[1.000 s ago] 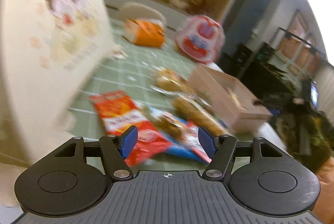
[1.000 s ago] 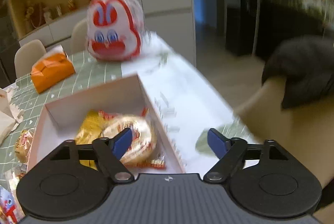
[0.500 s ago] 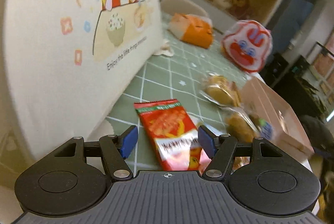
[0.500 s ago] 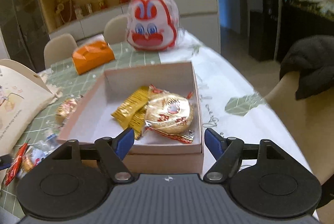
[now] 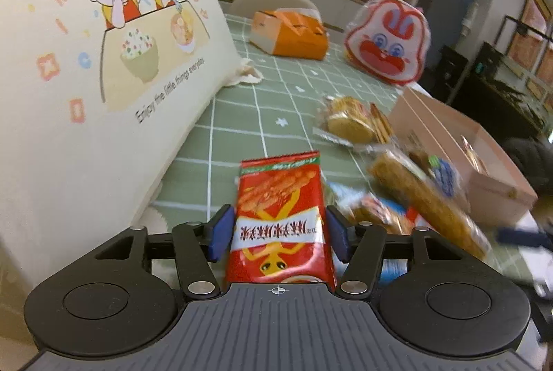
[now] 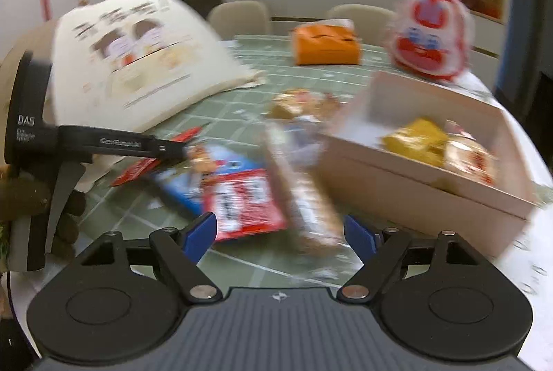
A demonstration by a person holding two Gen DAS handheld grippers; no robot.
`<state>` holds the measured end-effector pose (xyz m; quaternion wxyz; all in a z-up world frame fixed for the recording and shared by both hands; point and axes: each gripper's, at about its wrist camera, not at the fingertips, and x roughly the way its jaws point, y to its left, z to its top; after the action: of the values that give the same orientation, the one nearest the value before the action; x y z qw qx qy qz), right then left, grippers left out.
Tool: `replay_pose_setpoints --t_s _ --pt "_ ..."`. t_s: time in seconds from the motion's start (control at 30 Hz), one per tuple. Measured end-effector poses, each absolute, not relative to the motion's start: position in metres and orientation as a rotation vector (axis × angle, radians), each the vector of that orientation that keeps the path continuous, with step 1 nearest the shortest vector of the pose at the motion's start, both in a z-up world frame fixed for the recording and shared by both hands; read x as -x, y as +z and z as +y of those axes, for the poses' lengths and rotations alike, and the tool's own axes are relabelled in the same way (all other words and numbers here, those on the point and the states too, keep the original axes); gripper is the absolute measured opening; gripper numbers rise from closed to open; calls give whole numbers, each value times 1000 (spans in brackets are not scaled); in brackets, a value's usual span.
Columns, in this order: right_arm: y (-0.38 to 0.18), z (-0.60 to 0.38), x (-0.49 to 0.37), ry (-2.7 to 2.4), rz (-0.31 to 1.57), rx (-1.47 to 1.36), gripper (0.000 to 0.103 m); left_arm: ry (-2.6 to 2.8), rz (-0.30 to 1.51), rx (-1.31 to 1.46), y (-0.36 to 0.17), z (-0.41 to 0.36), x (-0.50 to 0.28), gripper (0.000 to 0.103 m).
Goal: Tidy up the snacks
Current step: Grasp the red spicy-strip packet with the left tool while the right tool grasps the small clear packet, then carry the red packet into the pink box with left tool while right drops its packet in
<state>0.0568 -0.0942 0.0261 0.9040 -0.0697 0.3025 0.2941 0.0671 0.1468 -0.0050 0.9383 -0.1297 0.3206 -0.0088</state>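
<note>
A red snack packet (image 5: 280,219) lies on the green checked tablecloth between the fingers of my left gripper (image 5: 278,232), whose jaws stand open on either side of it. In the right wrist view the left gripper (image 6: 166,148) reaches over that red packet (image 6: 138,169). My right gripper (image 6: 280,232) is open and empty, low over a long brown snack bar (image 6: 300,194) and a red-and-blue packet (image 6: 238,194). A pink open box (image 6: 432,170) at the right holds a yellow packet (image 6: 414,139) and a round cracker pack (image 6: 473,157).
A large cream bag with a cartoon print (image 5: 103,60) stands at the left. An orange tissue box (image 5: 290,34) and a red rabbit-face bag (image 5: 387,43) sit at the far side. A cracker pack (image 5: 352,122) lies mid-table. Chairs and shelves are behind.
My left gripper has moved forward so the red packet now sits between its fingers. My right gripper has swung left from over the box to the loose snacks.
</note>
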Motion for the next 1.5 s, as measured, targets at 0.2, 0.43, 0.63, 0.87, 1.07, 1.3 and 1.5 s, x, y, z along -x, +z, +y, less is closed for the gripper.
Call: replay_pose_setpoints --t_s 0.2,0.43,0.63,0.87,1.07,1.3,1.5 --pt "35 -54 -80 696 650 137 67 -62 667 298 -3 160 -28 59" --pt "21 -13 -102 732 757 146 35 -65 696 294 0 158 -21 62" --pt "32 -47 -74 696 720 144 25 -52 684 275 -1 156 -34 61" --pt "28 -109 -39 564 691 175 25 -89 670 279 -2 148 -24 60" --pt "15 -151 -32 447 728 146 26 -171 657 270 8 127 2 59" --pt "-1 -164 -25 441 751 93 55 -304 715 189 8 77 10 59" --pt "-10 -166 -13 374 693 125 77 -268 744 122 0 57 2 59"
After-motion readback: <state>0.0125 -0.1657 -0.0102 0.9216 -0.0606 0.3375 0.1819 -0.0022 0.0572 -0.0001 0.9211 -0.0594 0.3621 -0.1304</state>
